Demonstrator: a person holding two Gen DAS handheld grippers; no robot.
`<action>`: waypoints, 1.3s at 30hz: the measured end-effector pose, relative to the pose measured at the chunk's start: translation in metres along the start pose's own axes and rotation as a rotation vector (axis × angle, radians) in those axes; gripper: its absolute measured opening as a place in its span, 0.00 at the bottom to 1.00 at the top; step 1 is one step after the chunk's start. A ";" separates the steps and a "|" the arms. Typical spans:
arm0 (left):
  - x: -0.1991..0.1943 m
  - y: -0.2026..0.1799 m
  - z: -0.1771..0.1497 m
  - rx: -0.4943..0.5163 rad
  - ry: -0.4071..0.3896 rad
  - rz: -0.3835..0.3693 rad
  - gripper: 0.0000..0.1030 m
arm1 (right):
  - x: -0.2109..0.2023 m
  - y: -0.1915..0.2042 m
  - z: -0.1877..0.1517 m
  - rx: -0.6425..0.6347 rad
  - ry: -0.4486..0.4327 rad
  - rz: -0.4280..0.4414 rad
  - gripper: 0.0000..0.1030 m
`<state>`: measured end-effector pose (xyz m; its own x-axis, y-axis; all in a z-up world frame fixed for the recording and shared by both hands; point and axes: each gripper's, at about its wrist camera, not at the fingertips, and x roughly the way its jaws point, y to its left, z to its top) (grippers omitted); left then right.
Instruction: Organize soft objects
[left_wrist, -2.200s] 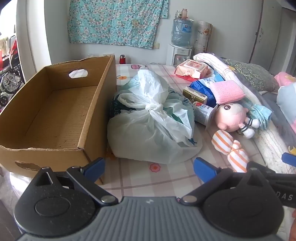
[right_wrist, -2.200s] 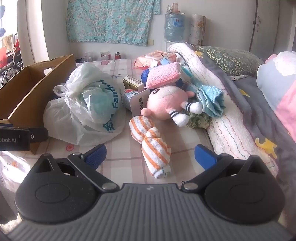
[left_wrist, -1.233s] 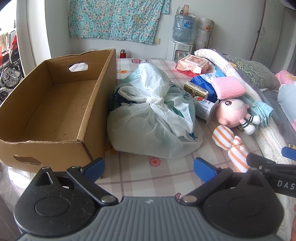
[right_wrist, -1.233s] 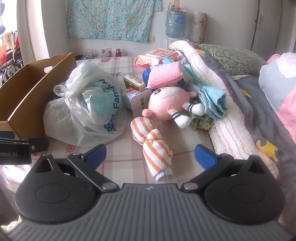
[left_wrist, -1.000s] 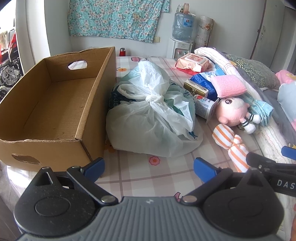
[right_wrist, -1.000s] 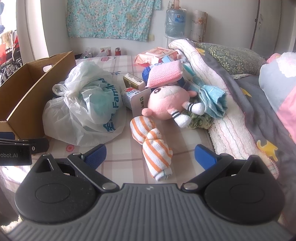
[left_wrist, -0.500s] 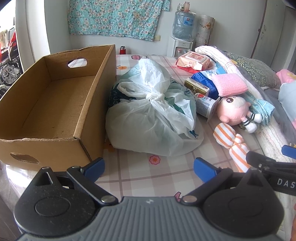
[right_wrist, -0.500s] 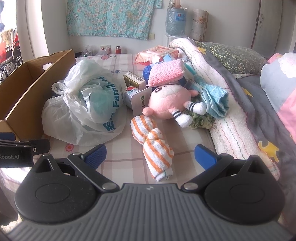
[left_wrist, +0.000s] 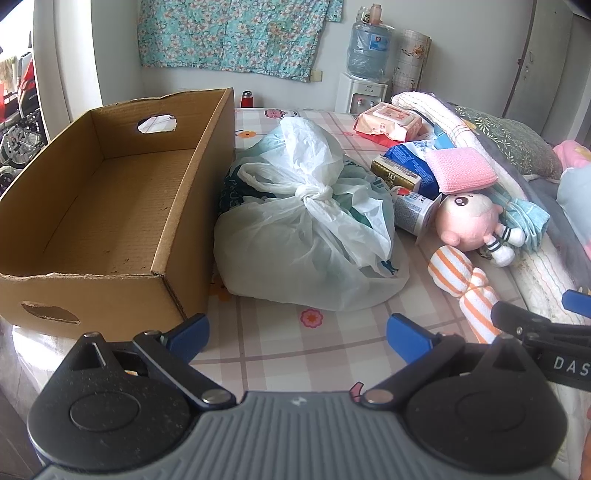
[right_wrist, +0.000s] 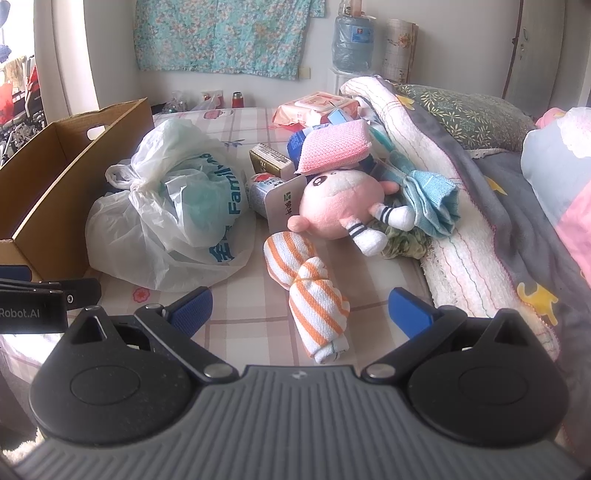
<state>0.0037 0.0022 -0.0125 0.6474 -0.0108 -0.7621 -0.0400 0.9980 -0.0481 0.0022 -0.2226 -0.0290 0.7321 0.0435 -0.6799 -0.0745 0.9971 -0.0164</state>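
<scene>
An empty cardboard box (left_wrist: 110, 206) (right_wrist: 70, 158) stands at the left of the table. Beside it lies a knotted white plastic bag (left_wrist: 306, 221) (right_wrist: 170, 214). Right of the bag are an orange-striped rolled cloth (left_wrist: 461, 280) (right_wrist: 314, 295), a pink plush doll (left_wrist: 469, 221) (right_wrist: 340, 210), a pink sponge (left_wrist: 461, 173) (right_wrist: 332, 147) and a light-blue cloth (right_wrist: 432, 199). My left gripper (left_wrist: 297, 328) is open, low in front of the bag. My right gripper (right_wrist: 301, 304) is open, with the near end of the striped cloth between its fingers, untouched.
A can (left_wrist: 410, 214), a gold box (left_wrist: 395, 173), a blue packet (left_wrist: 410, 158) and a wipes pack (left_wrist: 391, 122) lie among the soft things. Folded blankets and pillows (right_wrist: 480, 184) rise along the right. A water dispenser (left_wrist: 365, 74) stands at the back wall.
Both grippers have drifted slightly back and to the left; the objects sit a little farther right in each view. Nothing was taken hold of.
</scene>
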 end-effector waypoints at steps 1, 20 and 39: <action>0.000 0.000 0.000 -0.001 0.001 0.000 1.00 | 0.000 0.000 0.000 0.000 0.000 0.000 0.99; -0.002 0.006 0.001 -0.014 -0.001 0.000 1.00 | 0.003 0.006 0.000 -0.009 0.009 -0.002 0.99; -0.006 0.000 0.006 0.020 -0.027 -0.006 1.00 | 0.005 -0.002 0.000 0.003 -0.004 -0.011 0.99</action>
<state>0.0044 0.0028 -0.0046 0.6679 -0.0154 -0.7441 -0.0207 0.9990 -0.0393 0.0062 -0.2242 -0.0323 0.7355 0.0329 -0.6767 -0.0643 0.9977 -0.0214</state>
